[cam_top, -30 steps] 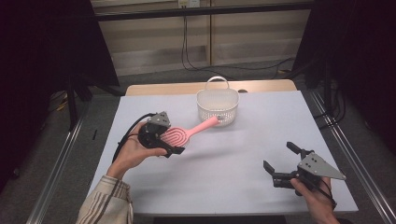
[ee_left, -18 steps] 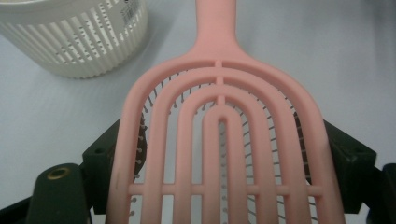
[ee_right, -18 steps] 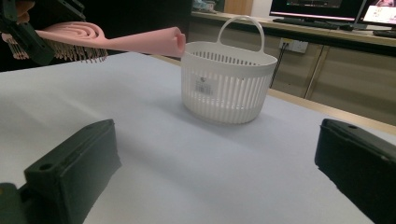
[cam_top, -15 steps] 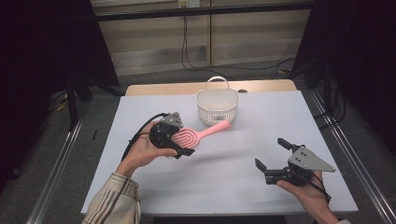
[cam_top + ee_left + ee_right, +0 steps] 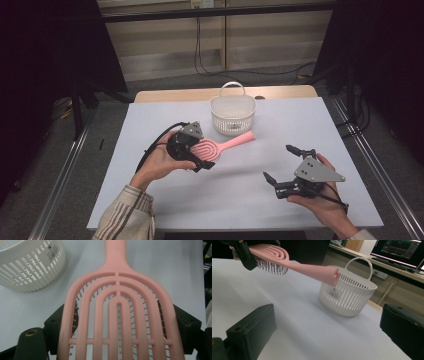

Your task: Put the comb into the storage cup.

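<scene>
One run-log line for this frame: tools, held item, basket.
left tool: shut on pink hairbrush, off table | handle toward white basket | right tool: open, empty

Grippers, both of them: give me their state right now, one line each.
Left gripper: closed on the head of the pink hairbrush, held above the table.
Right gripper: open, nothing between its jaws.

A white table carries the scene, with dark cables on the floor beyond its far edge. A lit monitor stands on a desk at the far right.
</scene>
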Action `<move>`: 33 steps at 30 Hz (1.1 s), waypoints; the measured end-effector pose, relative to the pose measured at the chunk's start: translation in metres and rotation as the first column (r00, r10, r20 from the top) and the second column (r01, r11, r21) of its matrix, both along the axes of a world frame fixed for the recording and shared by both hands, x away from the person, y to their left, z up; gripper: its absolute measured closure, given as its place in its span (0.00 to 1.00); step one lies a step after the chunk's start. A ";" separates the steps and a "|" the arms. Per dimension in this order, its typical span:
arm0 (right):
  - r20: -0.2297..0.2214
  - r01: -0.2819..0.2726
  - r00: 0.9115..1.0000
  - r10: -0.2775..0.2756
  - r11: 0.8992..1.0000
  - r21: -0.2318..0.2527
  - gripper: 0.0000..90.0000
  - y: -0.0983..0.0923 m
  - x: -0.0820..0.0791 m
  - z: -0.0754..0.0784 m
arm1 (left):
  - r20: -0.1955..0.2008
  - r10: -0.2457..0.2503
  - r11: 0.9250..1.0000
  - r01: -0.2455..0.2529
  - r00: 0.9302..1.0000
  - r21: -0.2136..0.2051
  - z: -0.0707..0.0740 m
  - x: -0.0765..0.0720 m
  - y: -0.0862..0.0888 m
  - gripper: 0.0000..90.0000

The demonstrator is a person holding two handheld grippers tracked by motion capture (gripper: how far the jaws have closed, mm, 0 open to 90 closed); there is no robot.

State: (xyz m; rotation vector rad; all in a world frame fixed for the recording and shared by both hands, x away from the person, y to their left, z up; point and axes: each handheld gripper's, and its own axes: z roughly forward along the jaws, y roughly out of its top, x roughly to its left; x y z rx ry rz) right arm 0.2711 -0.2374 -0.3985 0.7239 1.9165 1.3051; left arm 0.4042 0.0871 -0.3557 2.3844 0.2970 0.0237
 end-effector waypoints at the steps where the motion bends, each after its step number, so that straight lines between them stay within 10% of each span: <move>1: 0.002 -0.004 1.000 0.004 1.000 -0.010 0.00 0.001 0.001 0.000 | 0.000 -0.002 1.000 0.002 1.000 0.008 0.000 -0.001 -0.001 0.22; 33: 0.113 -0.076 0.986 0.122 0.935 -0.346 0.05 0.045 0.014 0.020 | -0.002 -0.075 0.996 0.075 0.997 0.044 -0.001 -0.013 -0.035 0.22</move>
